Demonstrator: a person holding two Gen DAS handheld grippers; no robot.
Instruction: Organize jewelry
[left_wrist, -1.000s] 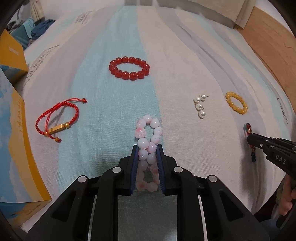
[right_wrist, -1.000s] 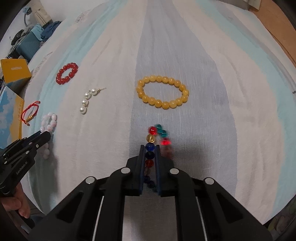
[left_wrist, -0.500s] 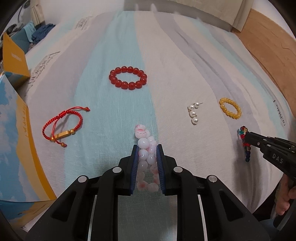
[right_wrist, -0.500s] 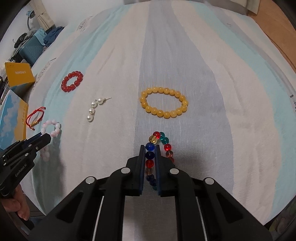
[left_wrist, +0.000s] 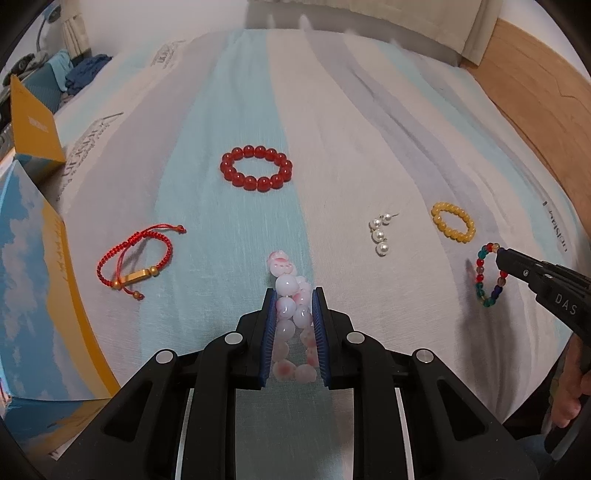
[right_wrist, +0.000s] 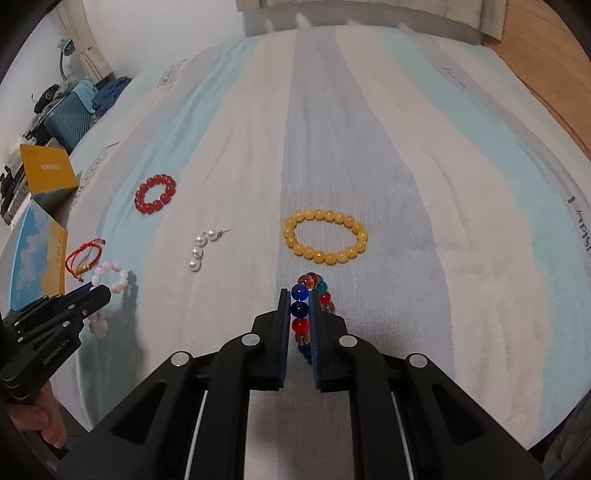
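Left wrist: left hand-held gripper (left_wrist: 294, 295) clamps pink bead bracelet (left_wrist: 291, 314); right hand-held gripper (right_wrist: 299, 295) clamps multicoloured bead bracelet (right_wrist: 310, 306).

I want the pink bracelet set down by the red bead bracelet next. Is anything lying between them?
Nothing visible: only bare bedsheet separates the pink bracelet, gripped by the left gripper, from the red bead bracelet.

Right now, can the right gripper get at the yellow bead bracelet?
Probably not yet. The right gripper is shut on the multicolored bracelet. The yellow bead bracelet lies just ahead on the bedsheet, with nothing between.
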